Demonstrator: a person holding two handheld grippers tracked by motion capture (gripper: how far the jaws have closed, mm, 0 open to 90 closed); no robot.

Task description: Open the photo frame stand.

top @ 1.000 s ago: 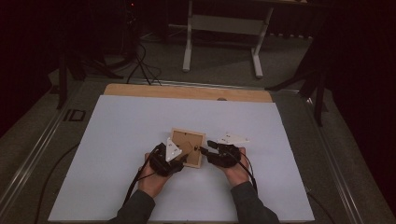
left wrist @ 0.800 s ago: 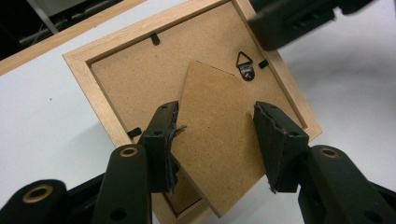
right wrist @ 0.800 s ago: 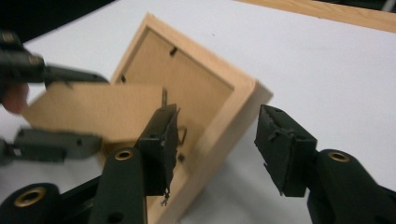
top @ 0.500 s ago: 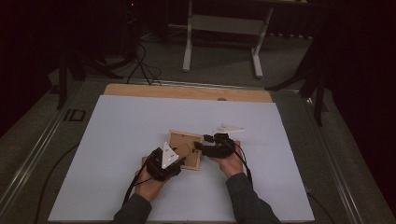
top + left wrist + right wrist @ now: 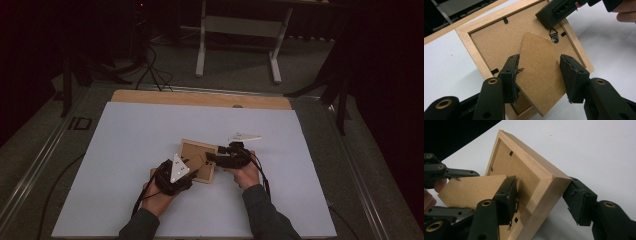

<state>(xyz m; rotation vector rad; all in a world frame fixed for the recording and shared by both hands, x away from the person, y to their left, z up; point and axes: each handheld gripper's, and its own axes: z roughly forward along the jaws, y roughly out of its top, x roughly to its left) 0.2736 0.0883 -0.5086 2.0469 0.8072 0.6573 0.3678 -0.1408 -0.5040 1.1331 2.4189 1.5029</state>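
Between right hand-held gripper (image 5: 541, 202) jaws, frame corner (image 5: 549, 180)

Setting: a lab or studio recording bay, dimly lit. Evidence: a broad white board (image 5: 150, 150) laid as a plain work surface over a pale wooden tabletop (image 5: 200, 98); grey floor (image 5: 240, 70) beyond, with black cables (image 5: 150, 70) trailing across it; the white metal legs of a stand (image 5: 237, 30); dark tripod-like supports (image 5: 340, 90) at the sides; black surroundings all around.
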